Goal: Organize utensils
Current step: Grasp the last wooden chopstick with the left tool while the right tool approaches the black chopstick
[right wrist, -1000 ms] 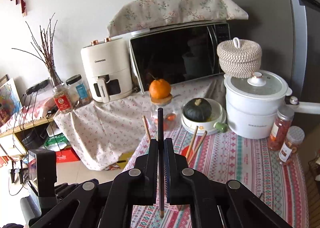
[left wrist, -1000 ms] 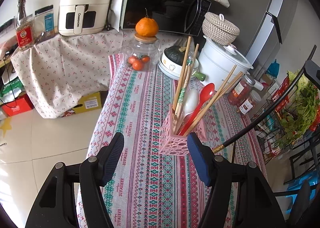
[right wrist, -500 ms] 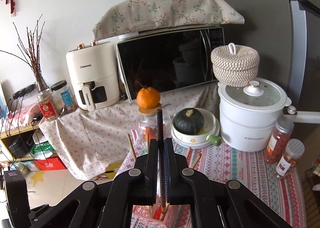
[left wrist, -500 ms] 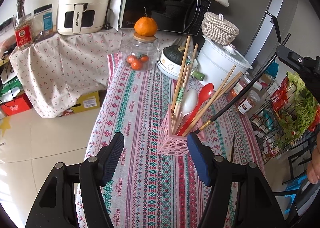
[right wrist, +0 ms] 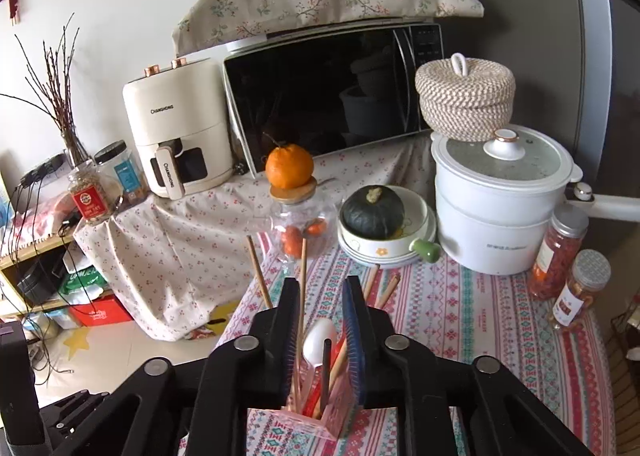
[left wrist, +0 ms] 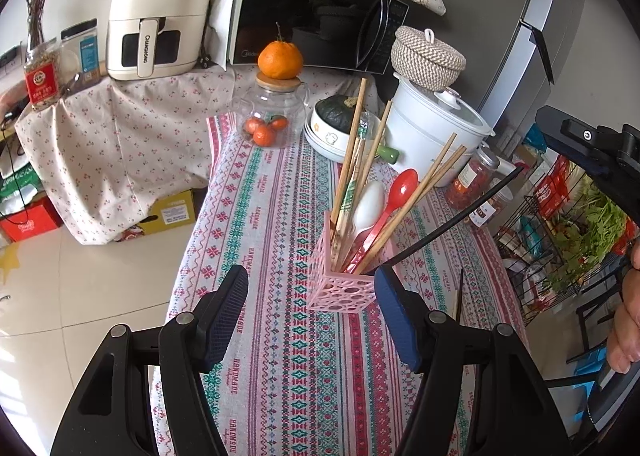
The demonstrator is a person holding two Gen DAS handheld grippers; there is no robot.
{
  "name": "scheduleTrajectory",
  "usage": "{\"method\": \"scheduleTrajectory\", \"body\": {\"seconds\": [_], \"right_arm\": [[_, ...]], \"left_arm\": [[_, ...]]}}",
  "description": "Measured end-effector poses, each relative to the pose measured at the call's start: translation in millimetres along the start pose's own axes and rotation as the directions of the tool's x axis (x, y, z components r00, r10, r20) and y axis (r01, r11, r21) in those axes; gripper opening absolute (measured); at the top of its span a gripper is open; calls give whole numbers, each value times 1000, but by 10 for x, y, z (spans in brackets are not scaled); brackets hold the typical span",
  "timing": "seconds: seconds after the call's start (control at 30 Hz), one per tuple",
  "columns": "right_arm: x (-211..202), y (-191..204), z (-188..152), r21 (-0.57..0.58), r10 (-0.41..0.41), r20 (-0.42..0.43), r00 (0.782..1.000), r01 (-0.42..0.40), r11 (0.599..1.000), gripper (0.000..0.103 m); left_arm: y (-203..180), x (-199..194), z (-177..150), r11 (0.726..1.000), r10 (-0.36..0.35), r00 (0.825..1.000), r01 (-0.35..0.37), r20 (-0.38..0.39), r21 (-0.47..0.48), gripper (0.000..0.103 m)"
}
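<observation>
- Left tongs (left wrist: 312,312): wide, nothing between the pads, hovering just short of the holder (left wrist: 343,285).
- Right tongs (right wrist: 323,320): jaws have just been opening, now a narrow gap. Black chopstick (right wrist: 326,370) stands between the pads, touching neither, lower end in the holder.
- Left view: the same black chopstick leans out of the holder up to the right, toward the right tongs' body at the frame edge; a hand (left wrist: 626,320) sits below that.
- Worktop (left wrist: 280,336): striped patterned cloth.
- Microwave (right wrist: 332,92) and air fryer (right wrist: 176,124) at the back on a floral cloth.
- White pot (right wrist: 504,204) back right, woven basket (right wrist: 464,96) touching its lid.
- Bowl with green squash (right wrist: 372,212) just left of the pot.
- Glass jar (right wrist: 298,224), orange (right wrist: 289,165) sitting on its lid.
- Holder: pink, perforated, mid-worktop. Holds wooden chopsticks (left wrist: 352,144), red spoon (left wrist: 394,196), white spoon (left wrist: 368,208).
- One dark stick (left wrist: 459,292) lies flat on the cloth right of the holder.
</observation>
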State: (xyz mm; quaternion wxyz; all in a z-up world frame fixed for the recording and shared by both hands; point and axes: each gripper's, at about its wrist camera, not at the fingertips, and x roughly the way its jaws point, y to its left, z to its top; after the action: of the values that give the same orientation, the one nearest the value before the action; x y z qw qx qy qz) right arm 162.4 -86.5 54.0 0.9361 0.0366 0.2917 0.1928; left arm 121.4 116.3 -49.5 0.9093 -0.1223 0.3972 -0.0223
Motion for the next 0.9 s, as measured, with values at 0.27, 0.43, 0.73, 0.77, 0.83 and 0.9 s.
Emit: {"method": "scheduleTrajectory", "body": {"seconds": [0.27,0.43,0.73,0.77,0.83,0.9], "right_arm": [[-219,-318,-268,7,-62,-62,996,62,998,55],[-237,-673,-556,35,-113,-143,983,119,992,67],[-61,-1507,-1099,133,-178,-365,914,240,961,73],[-40,-1611,-1154,152,-178,-388,904,253,955,73],[-5,-1788,-1256,174,-182,-435,882,281,944,73],[16,-1936,-1341,188,-188,-471,862,307,933,73]], "left_arm": [[-254,-30,-102,995,-11,1000,12,-14,97,70],[-515,32,-242,985,-33,997,43,-64,165,73],[-1212,460,-674,951,-73,958,150,-277,269,73],[-1310,537,-722,945,-69,952,158,-297,287,73],[-1494,692,-794,928,-58,942,172,-329,330,73],[-1624,864,-821,924,-42,937,169,-348,343,72]]}}
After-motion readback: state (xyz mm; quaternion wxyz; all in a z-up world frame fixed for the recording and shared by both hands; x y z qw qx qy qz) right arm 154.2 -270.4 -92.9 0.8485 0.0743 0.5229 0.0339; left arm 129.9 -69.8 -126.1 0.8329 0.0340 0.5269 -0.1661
